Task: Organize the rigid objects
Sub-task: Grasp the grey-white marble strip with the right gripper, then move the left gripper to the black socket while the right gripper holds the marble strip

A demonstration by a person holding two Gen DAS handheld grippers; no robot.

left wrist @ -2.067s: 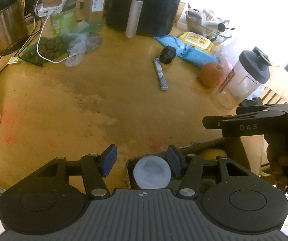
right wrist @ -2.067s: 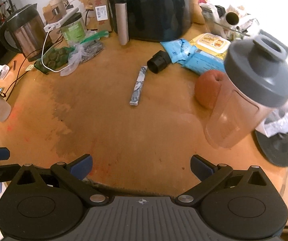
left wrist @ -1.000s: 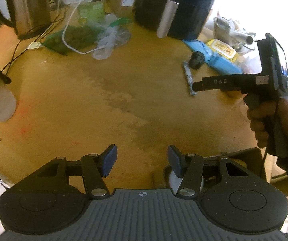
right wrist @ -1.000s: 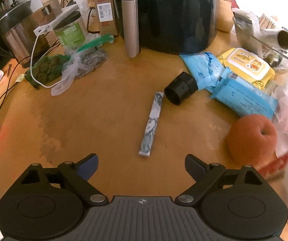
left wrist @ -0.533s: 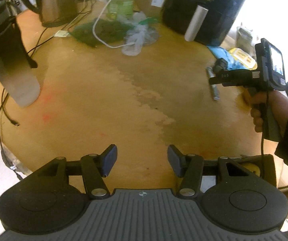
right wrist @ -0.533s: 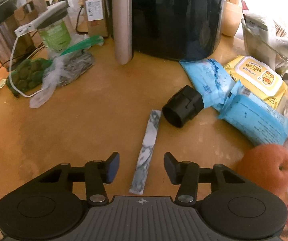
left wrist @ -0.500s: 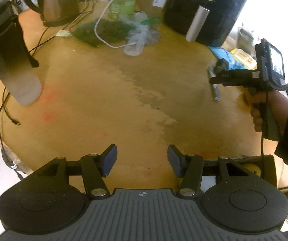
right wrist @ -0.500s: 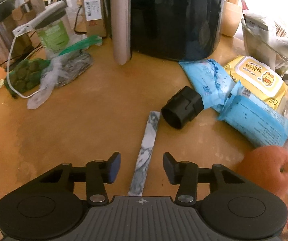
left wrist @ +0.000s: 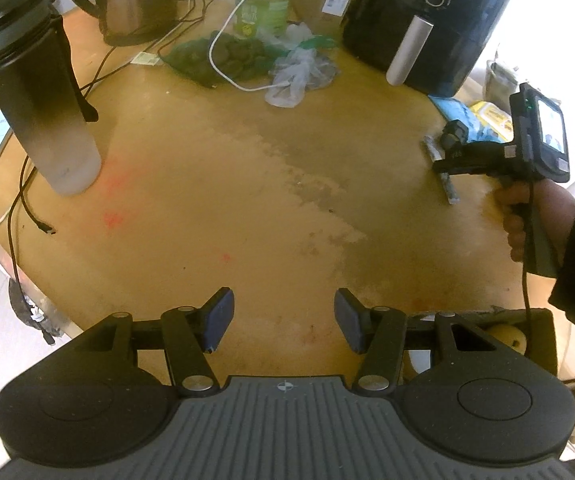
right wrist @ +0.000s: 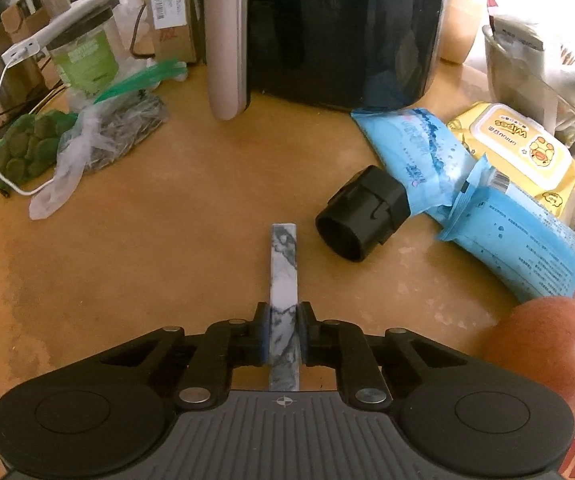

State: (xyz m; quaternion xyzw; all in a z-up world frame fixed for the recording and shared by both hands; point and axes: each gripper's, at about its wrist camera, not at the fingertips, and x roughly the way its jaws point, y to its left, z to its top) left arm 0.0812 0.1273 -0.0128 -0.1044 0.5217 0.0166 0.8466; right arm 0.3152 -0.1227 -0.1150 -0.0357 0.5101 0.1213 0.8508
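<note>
A: where's the marble bar (right wrist: 284, 280) at?
B: flat on the wooden table (right wrist: 147, 240), beside a black cap (right wrist: 361, 218). right gripper (right wrist: 284, 334) just closed, pinching its near end. left gripper (left wrist: 283, 318) hangs spread, nothing between its fingers.

The near end of the marbled strip (right wrist: 284, 280) is disappearing under the right gripper (right wrist: 284, 334) body, the pads covering its sides. In the left wrist view, that gripper is hiding the strip's middle. The cardboard box (left wrist: 543, 334) is lying mostly behind the left gripper (left wrist: 283, 320) (only a yellow round thing (left wrist: 507, 336) is peeking out). The orange fruit (right wrist: 543, 340) is being cropped by plastic at right.
</note>
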